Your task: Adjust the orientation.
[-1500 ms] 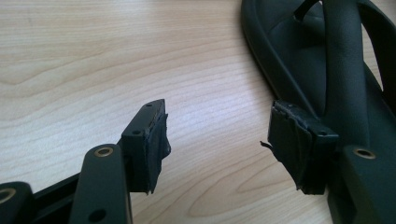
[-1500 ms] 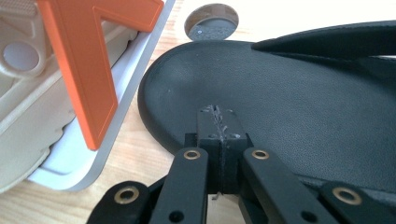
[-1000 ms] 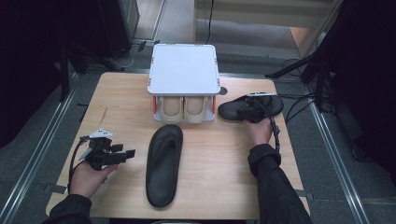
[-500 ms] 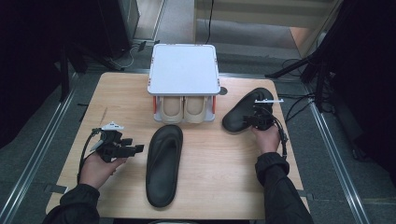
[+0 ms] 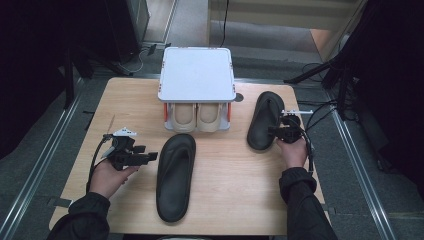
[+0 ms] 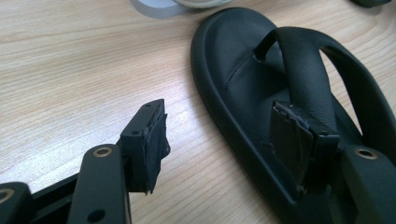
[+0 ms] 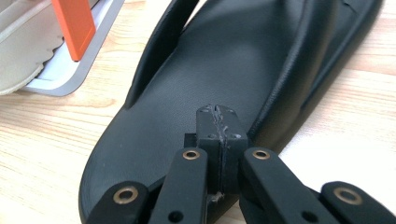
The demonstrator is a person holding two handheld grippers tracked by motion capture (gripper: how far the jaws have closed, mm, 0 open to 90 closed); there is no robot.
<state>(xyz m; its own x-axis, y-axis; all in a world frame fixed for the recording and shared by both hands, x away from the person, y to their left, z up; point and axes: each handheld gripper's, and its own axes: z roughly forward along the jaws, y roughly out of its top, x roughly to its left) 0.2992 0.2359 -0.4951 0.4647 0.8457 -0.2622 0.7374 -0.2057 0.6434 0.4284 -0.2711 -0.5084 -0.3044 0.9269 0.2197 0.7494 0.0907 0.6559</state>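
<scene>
Two black flip-flops (image 5: 175, 175) (image 5: 264, 119) flat, well apart

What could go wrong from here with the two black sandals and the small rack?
1. The right claw is shut with its tips over the right sandal. Whether they pinch the rim or only press on it is unclear, so it may slip.
2. The left claw stands open beside the middle sandal, one pad over its edge. Closing may catch only the thin rim.
3. The rack already holds beige shoes, leaving little room.
</scene>
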